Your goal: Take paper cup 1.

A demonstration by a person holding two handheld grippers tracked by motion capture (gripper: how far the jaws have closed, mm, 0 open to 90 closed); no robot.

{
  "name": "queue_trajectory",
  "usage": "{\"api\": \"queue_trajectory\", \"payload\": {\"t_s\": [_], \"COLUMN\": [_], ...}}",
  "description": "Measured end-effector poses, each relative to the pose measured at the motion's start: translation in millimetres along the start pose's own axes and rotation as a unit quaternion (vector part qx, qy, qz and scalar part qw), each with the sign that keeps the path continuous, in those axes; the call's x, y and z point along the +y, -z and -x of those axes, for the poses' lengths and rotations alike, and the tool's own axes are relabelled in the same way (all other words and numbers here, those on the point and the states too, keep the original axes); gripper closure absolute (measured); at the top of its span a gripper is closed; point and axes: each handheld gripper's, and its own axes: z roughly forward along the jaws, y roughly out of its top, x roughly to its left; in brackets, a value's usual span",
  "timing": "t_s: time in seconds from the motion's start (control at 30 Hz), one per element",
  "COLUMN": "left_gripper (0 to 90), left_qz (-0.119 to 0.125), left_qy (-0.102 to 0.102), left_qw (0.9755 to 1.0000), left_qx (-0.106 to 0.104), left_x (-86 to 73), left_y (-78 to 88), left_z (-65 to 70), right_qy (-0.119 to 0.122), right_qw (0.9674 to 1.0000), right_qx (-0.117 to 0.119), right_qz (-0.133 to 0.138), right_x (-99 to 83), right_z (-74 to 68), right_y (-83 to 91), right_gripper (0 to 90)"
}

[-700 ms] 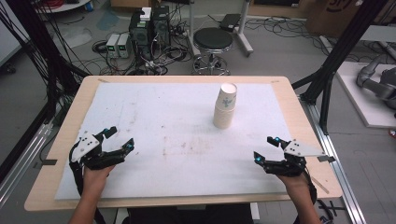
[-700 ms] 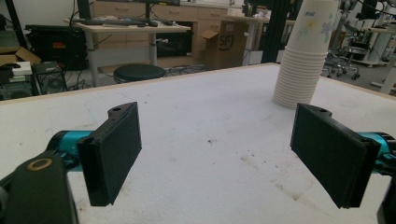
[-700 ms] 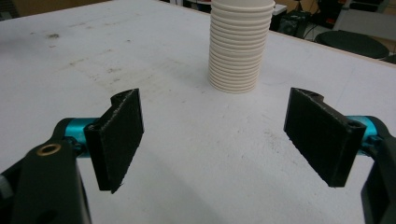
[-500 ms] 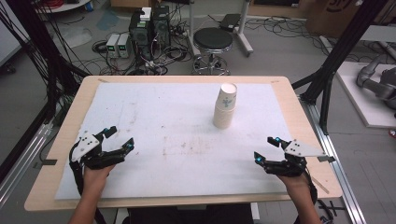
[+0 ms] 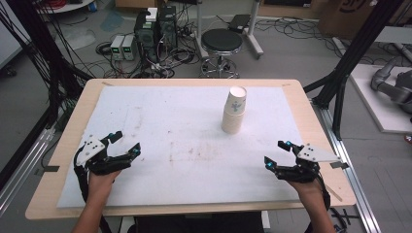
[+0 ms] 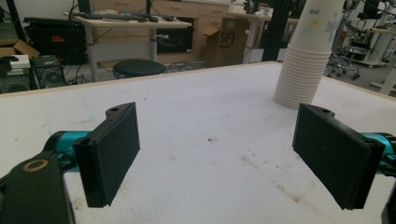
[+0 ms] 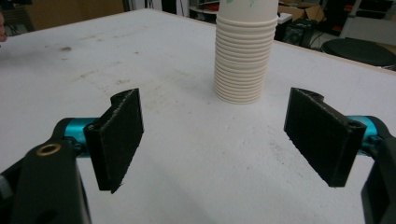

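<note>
Standing paper cup stack [image 5: 233, 110], printed motif unreadable, white mat [image 5: 170, 121]

From my remote station, the white mat [image 5: 160, 121] lies bare between the left gripper [image 5: 127, 142] and the right gripper [image 5: 276, 152], both with jaws spread and nothing between them. I see one obstacle: the stack of paper cups [image 5: 234, 109], upright on the far right half, well apart from both. There is open passage on either side of it, wider on its left; the right gripper faces it squarely.
</note>
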Motion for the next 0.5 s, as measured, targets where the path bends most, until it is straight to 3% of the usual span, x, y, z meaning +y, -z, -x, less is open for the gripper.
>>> {"api": "queue_trajectory", "payload": {"t_s": [0.17, 0.37, 0.5], "left_gripper": [15.0, 15.2, 15.2], "left_qz": [0.007, 0.008, 0.003], "left_qy": [0.0, -0.006, -0.011], "left_qw": [1.0, 0.9998, 0.9997], "left_qx": [-0.004, -0.015, -0.022], "left_x": [0.9, 2.8, 2.7], "left_y": [0.3, -1.6, -3.8], "left_z": [2.5, 7.9, 10.4], "right_qy": [0.009, -0.002, 0.0], "right_qw": [0.9999, 0.9999, 0.9999], "right_qx": [0.005, 0.01, 0.015], "right_qz": [-0.001, 0.005, 0.003], "right_x": [2.0, 6.7, 20.1], "right_z": [-1.0, -4.1, -3.5], "right_y": [-1.6, -3.7, -8.0], "right_gripper": [19.9, 20.0, 19.9]}}
